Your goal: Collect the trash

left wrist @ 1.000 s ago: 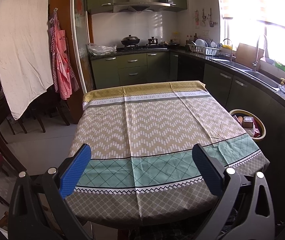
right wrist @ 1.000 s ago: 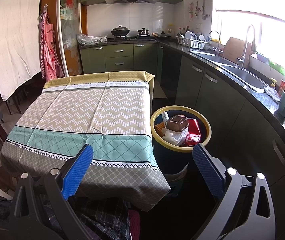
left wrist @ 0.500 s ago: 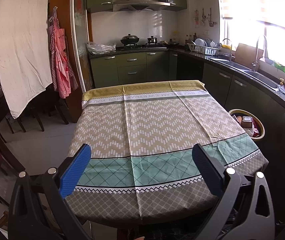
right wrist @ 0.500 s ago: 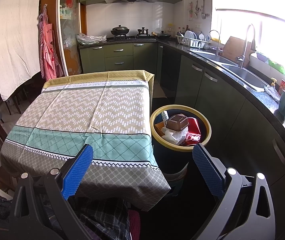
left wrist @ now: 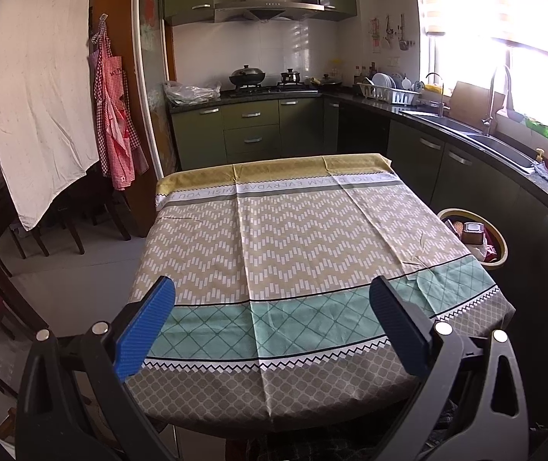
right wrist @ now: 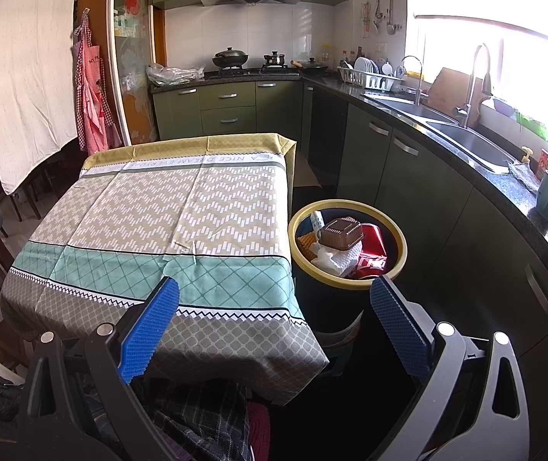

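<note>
- Left gripper (left wrist: 272, 324) held wide open and empty above the near edge of the table (left wrist: 293, 238)
- Right gripper (right wrist: 274, 322) likewise spread, nothing gripped
- Trash (right wrist: 341, 247) seen heaped in the bin (right wrist: 398, 265), just right of the table; no loose pieces noted on the cloth
- Risk judged: heap sits near the rim, so a nudge could spill it

The right claw (right wrist: 274, 315) hangs wide apart with nothing between its 2 blue pads (right wrist: 151, 324). Just beside the cloth-covered counter (right wrist: 181, 215) stands a yellow-rimmed bin (right wrist: 398, 238) holding a brown box (right wrist: 342, 233), white paper (right wrist: 335, 259) and red packaging (right wrist: 373, 257).
</note>
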A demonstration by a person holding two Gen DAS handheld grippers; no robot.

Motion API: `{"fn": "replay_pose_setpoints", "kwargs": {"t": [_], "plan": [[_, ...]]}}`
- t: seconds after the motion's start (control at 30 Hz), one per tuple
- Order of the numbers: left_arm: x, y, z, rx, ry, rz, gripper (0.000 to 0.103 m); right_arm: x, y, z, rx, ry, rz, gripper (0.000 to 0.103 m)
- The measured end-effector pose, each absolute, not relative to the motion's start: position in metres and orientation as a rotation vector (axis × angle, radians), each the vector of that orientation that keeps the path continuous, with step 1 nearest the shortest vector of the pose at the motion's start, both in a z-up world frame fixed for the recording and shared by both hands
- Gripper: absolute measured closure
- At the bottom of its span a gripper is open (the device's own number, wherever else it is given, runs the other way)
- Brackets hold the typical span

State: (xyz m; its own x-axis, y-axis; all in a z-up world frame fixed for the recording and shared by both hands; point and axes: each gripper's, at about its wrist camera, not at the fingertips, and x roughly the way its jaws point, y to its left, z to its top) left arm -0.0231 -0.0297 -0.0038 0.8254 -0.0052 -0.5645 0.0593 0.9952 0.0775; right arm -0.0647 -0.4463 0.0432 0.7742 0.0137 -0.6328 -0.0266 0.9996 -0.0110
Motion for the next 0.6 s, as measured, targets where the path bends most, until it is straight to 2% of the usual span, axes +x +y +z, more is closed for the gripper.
{"fn": "replay_pose_setpoints", "kwargs": {"t": [0.6], "plan": [[-0.0225,-0.0308,-0.0057,0.087,0.615,-0.037,0.007,-0.064,-0.4443,0.0375,-0.011,0.69,0.016,0.005]]}}
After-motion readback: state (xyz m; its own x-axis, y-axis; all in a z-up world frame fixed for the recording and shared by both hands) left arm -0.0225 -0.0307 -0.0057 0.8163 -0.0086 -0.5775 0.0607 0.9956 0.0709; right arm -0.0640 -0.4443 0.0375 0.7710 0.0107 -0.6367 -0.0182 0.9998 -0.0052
